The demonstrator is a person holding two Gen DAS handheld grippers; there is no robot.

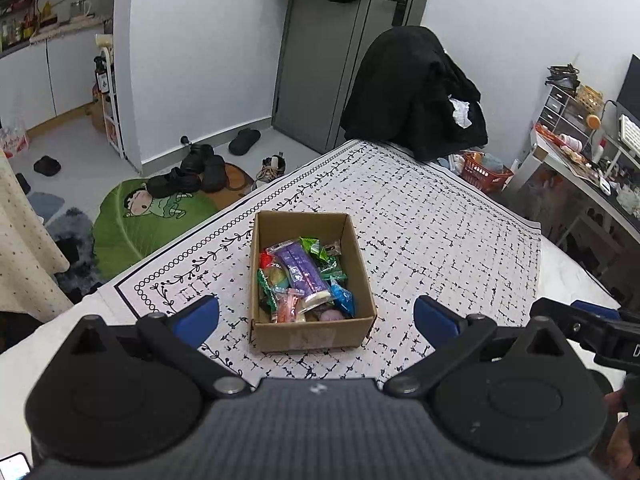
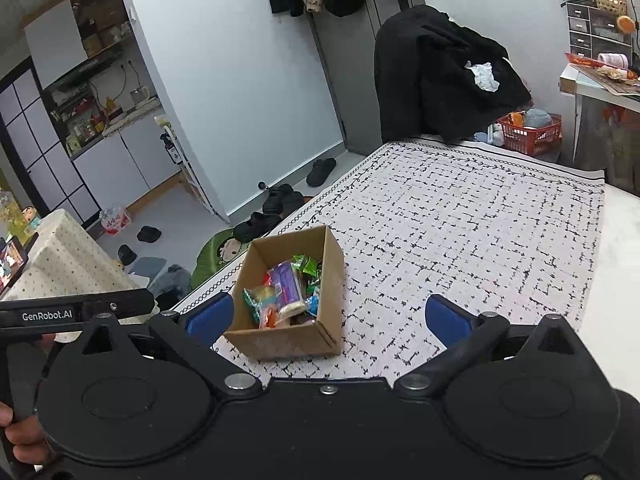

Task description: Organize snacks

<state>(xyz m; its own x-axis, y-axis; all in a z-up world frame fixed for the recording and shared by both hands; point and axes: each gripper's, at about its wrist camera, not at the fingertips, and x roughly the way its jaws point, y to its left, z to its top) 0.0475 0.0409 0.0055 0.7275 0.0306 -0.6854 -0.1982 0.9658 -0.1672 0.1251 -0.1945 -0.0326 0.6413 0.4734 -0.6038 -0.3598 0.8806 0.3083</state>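
Note:
An open cardboard box (image 1: 352, 248) stands on the patterned tablecloth (image 1: 440, 240). It holds several wrapped snacks, among them a long purple packet (image 1: 303, 270), green packets and a blue one. The box also shows in the right wrist view (image 2: 334, 280), with the purple packet (image 2: 286, 284) inside. My left gripper (image 1: 316, 318) is open and empty, held above the table just short of the box's near wall. My right gripper (image 2: 328, 318) is open and empty, near the box's front right corner. No snacks lie loose on the cloth.
A chair draped with black clothes (image 1: 416, 92) stands at the table's far edge. A red basket (image 1: 484, 174) and a cluttered desk (image 1: 580, 168) are at the right. Shoes and a green mat (image 1: 132, 220) lie on the floor at the left.

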